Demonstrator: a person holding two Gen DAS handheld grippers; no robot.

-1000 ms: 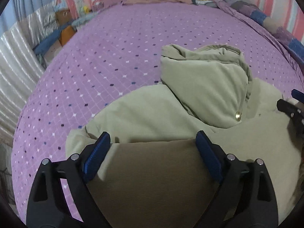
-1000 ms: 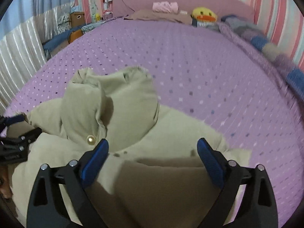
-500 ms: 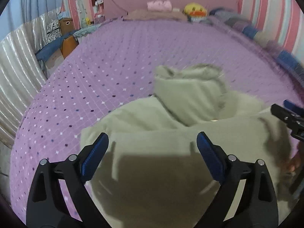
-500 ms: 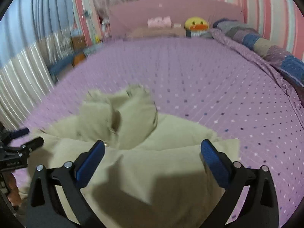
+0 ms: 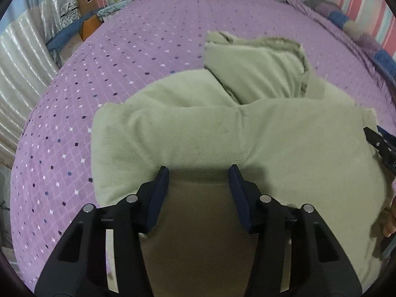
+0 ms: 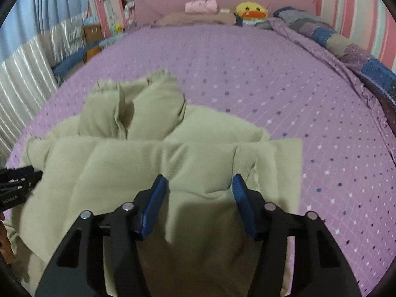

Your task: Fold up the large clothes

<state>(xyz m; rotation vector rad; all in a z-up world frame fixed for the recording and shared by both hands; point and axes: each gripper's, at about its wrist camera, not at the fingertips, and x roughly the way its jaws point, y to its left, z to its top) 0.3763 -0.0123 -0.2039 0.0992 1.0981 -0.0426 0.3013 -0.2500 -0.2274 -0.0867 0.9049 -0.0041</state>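
A pale green padded jacket [image 5: 284, 148] lies on the purple dotted bedspread [image 5: 99, 99], its hood [image 5: 255, 69] toward the far end. The lower part is folded up over the body. My left gripper [image 5: 198, 170] is closing on the fold's left part, and the cloth fills the gap between its blue pads [image 5: 160, 193]. In the right wrist view the same jacket [image 6: 148, 163] puckers between the closing jaws of my right gripper [image 6: 199, 178] near the fold's right end. Each gripper shows at the other view's edge: the right gripper [image 5: 381, 146], the left gripper [image 6: 17, 185].
A yellow duck toy [image 6: 251, 11], pink folded cloth [image 6: 201, 6] and a pillow sit at the headboard. A patchwork quilt [image 6: 346, 47] runs along the right wall. A curtain [image 5: 22, 57] and boxes [image 5: 85, 1] stand off the bed's left edge. A hand [image 5: 389, 222] shows at the right.
The folded lower part of the jacket has come forward over the body toward the hood. Both pairs of jaws went from wide apart to about half as wide, onto the cloth.
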